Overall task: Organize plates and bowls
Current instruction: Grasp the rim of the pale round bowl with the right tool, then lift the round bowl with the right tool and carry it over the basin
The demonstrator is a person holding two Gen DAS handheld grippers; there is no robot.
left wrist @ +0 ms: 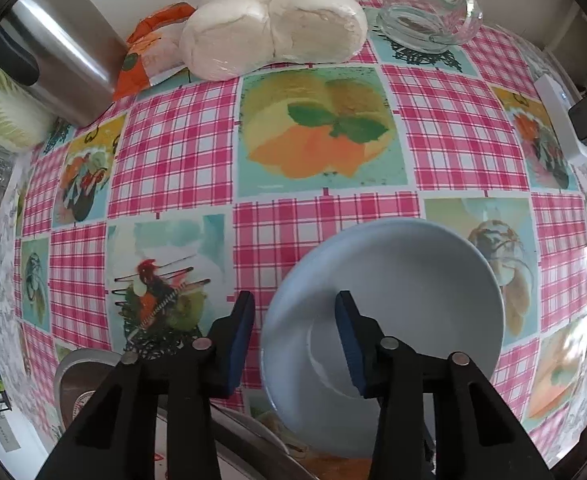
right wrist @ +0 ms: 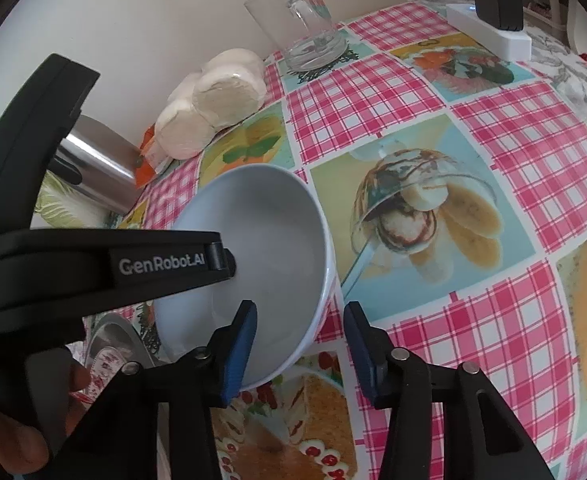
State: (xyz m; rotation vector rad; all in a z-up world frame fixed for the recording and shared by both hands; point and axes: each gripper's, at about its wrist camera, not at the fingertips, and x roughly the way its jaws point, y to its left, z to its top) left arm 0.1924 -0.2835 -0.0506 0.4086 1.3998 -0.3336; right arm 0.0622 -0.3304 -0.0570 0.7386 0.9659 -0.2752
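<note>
A pale blue-grey bowl (left wrist: pixel 393 288) stands empty on the checked oilcloth table (left wrist: pixel 173 152). My left gripper (left wrist: pixel 295 296) points down over the bowl's left rim. One blue pad sits outside the wall, the other inside, and gaps show on both sides. My right gripper (right wrist: pixel 301 306) straddles the right rim of the same bowl (right wrist: pixel 269 248), left pad inside and right pad outside, not touching it. One finger (right wrist: pixel 165 264) of the left gripper reaches into the bowl from the left in the right wrist view. Both grippers are open.
A steel pot (left wrist: pixel 61 48), wrapped white buns (left wrist: pixel 273 28) and a glass mug (left wrist: pixel 429 24) line the far wall. A white power strip (left wrist: pixel 557 120) lies far right, a cabbage (left wrist: pixel 1 108) far left. A metal dish (left wrist: pixel 81 368) sits near left. A hand (right wrist: pixel 13 440) shows.
</note>
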